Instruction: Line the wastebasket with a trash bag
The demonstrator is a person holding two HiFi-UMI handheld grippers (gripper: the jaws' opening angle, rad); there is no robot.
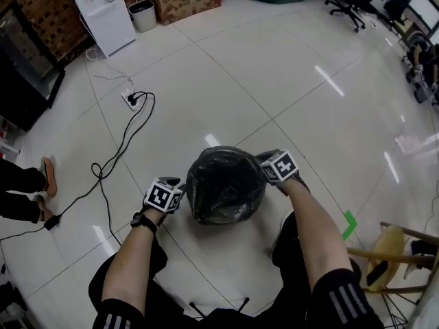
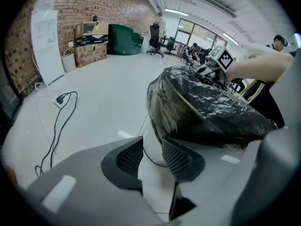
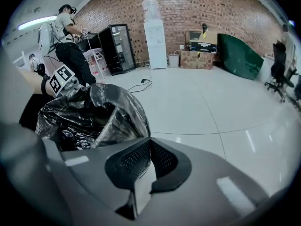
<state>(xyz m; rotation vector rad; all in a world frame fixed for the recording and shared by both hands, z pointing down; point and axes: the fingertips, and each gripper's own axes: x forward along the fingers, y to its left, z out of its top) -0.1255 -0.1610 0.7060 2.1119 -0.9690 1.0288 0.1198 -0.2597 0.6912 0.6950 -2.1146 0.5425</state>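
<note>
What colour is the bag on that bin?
The trash bag is glossy black, clearest in the left gripper view.

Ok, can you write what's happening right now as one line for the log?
stage: lining | left gripper: open, empty, beside trash bag | right gripper: shut on bag's edge

Left claw (image 2: pixel 153 149) tilted downward, jaws apart with nothing between, right claw (image 3: pixel 149 149) tilted downward, jaws pressed together

Shiny white tile floor (image 1: pixel 288 74), brick wall (image 3: pixel 211 8) at the back, water dispenser (image 3: pixel 154 41) near some cardboard boxes (image 3: pixel 195 59), black cable (image 1: pixel 123 142) snaking across.
</note>
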